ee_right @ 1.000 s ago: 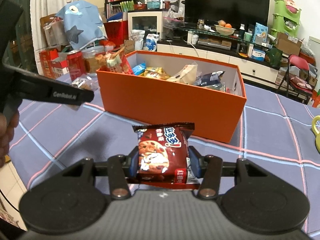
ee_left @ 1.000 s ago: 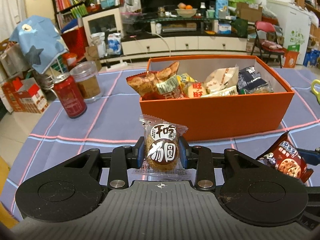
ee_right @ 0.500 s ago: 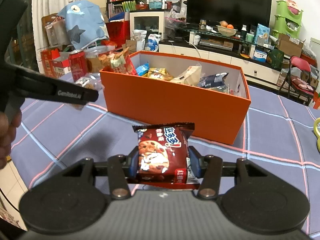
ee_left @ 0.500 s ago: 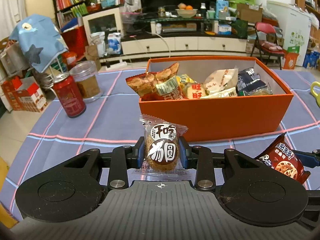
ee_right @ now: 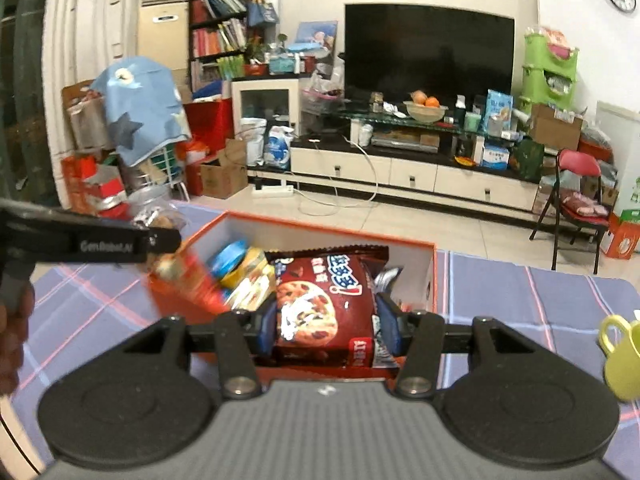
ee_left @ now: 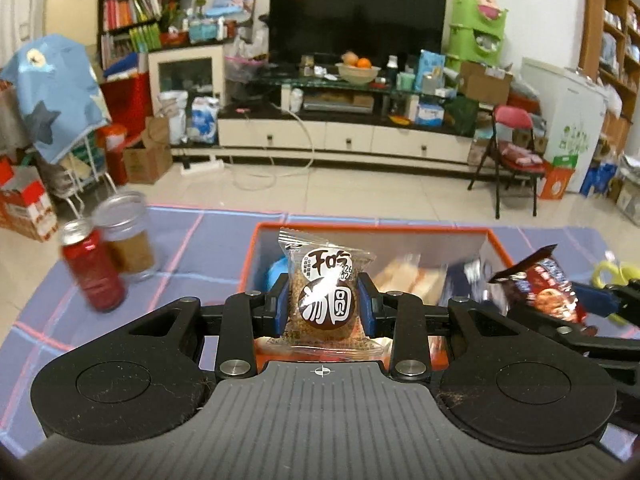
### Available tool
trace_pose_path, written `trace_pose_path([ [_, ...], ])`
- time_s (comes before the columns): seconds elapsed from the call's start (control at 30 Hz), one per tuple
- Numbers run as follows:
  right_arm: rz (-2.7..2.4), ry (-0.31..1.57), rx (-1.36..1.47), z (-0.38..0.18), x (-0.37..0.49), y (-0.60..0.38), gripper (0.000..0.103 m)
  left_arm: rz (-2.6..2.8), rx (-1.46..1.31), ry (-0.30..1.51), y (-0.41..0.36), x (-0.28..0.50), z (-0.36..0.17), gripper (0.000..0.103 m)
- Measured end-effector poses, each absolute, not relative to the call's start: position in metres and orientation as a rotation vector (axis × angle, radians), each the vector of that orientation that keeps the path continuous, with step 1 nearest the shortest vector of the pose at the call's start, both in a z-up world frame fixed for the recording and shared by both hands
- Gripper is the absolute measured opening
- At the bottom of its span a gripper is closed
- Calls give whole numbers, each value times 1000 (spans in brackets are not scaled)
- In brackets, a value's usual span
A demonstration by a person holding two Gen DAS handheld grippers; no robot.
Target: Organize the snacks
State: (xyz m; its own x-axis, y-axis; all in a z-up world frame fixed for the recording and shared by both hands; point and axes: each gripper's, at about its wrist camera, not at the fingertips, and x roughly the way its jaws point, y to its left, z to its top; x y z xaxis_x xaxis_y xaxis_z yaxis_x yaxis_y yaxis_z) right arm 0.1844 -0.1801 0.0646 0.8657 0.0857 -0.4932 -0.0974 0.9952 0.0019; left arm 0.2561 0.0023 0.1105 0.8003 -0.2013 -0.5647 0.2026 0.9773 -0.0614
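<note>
Two snacks remain unboxed: the left gripper (ee_left: 323, 306) pinches a round cake packet (ee_left: 325, 294) and the right gripper (ee_right: 327, 326) a cookie bag (ee_right: 326, 304), both at frame centre over the part-filled orange box (ee_right: 430, 280).

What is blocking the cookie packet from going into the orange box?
Nothing visible. The right gripper holds the cookie packet over the open orange box, which has no lid, only other snacks already inside.
</note>
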Motion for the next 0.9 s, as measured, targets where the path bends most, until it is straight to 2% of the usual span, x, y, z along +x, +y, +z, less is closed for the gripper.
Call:
trace_pose_path([
  [0.07,81,528,-27,67,213,-184,53,-224,11,618,-12,282,107,0],
  [0.17,79,575,-41,63,249,-184,55,-213,57,645,-30,314,96,23],
  [0.2,87,590,-37,60,258,-185,55,-205,56,654,-32,318,95,25],
  [0.23,83,599,-36,58,263,-185,61,-204,48,653,-31,318,97,27],
  [0.27,73,597,-33,60,263,-186,66,-213,38,642,-29,315,101,41],
  [0.3,66,583,-20,62,260,-189,67,-220,31,628,-26,310,105,62],
  [0.33,62,568,0,66,254,-191,69,-221,29,606,-22,300,111,70],
  [0.4,48,532,35,76,230,-195,81,-216,19,556,-13,274,119,79],
  [0.47,31,490,77,84,198,-196,87,-219,16,531,-3,246,120,84],
  [0.6,11,534,115,76,156,-186,90,-166,40,583,10,206,104,84],
  [0.8,-83,653,36,46,152,-156,91,-72,95,620,22,181,79,83],
  [0.9,-111,639,-6,42,150,-146,91,-37,123,632,23,179,71,84],
])
